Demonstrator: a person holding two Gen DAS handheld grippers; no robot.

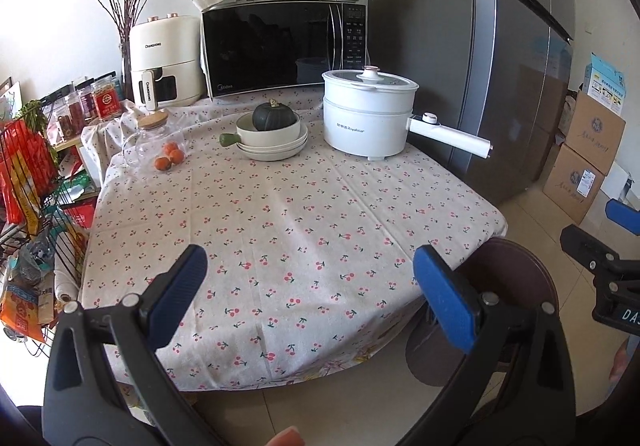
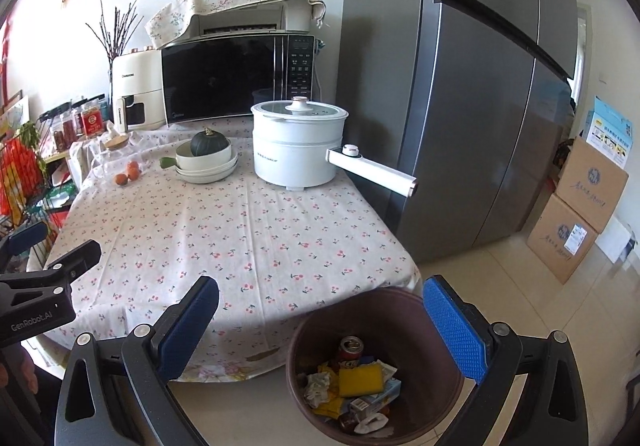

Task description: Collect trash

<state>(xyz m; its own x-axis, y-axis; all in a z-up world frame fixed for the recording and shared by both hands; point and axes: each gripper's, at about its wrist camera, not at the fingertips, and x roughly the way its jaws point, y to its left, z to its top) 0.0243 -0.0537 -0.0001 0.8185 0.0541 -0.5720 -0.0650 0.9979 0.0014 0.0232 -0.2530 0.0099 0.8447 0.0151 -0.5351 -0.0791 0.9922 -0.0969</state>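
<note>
1. Two grippers raised near the table's front edge: left gripper [image 1: 310, 296] with jaws spread wide and empty; right gripper [image 2: 320, 326] likewise spread to full width, nothing between the blue pads [image 2: 454, 330].
2. Brown bin [image 2: 298, 330] on the floor just beside the table corner, below the right gripper; inside, a red can [image 2: 351, 350], a yellow sponge [image 2: 360, 380], crumpled paper [image 2: 318, 386] and a small carton [image 2: 374, 400].
3. Cherry-print tablecloth [image 1: 288, 214] bare across its near half; no loose trash visible on it. Judged: collection at or near its end.
4. Far half occupied by a white electric pot [image 1: 370, 118], stacked bowls [image 1: 276, 144] holding a dark squash [image 1: 274, 116], and three small orange fruits [image 1: 170, 158].
5. Risks, judged: fruit or squash mistaken for trash and binned; pot's long handle [image 1: 452, 136], overhanging the table edge, knocked by a passing gripper; bin tipped by a low swing of either gripper.
</note>
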